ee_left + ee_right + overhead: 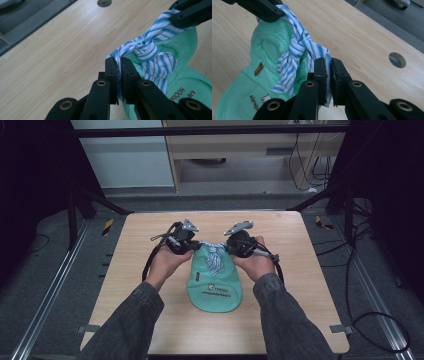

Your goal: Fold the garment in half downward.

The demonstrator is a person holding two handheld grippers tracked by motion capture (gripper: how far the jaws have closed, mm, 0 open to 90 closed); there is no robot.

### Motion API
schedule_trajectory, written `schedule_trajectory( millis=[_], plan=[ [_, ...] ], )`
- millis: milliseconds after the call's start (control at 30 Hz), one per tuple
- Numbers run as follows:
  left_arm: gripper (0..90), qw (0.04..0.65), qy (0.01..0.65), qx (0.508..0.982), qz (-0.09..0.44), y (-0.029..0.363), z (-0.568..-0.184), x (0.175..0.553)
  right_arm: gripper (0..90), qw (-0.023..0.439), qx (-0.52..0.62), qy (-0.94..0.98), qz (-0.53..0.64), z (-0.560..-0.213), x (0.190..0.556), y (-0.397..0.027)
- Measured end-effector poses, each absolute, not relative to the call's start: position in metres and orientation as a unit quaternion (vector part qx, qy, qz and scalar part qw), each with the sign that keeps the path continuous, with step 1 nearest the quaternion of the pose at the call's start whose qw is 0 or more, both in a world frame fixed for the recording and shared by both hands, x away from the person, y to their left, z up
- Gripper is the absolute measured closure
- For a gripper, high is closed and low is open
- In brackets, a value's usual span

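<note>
— High view first: where does everything sit on the bench [150, 320]?

— One green cap [215, 282] lies around the middle of the bench, its brim toward the near edge. One blue-striped strap [214, 256] is knotted at its far end. The bench's left, right and far margins are bare wood, so both hands have room to draw outward.

— And the tools?

— Two. The left gripper [192, 245] is clenched on the strap's left tail; in the left gripper view its pads pinch the cloth [117, 53] just beside the knot. The right gripper [230, 246] is clamped on the other tail [327, 56].

— Anything near the edges?

— One round hole [397, 60] in the bench top, beyond the right gripper, well apart from the cap.
</note>
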State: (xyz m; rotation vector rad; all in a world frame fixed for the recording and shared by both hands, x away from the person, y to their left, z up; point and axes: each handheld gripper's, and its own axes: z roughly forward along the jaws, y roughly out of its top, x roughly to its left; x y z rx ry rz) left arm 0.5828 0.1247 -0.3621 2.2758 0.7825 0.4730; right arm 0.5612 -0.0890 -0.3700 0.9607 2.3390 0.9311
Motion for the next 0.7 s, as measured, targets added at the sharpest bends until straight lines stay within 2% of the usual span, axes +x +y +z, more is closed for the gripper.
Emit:
schedule_trajectory(
  millis=[233, 700],
  plan=[
    [85.0, 0.343, 0.281, 0.876, 0.188, 0.121, -0.361, 0.568, 83.5, 0.23, 0.344, 0.844, 0.341, -0.369, 0.552, -0.096],
    [84.9, 0.339, 0.26, 0.885, 0.188, 0.117, -0.381, 0.543, 83.3, 0.225, 0.338, 0.843, 0.352, -0.401, 0.521, -0.103]
  ],
)
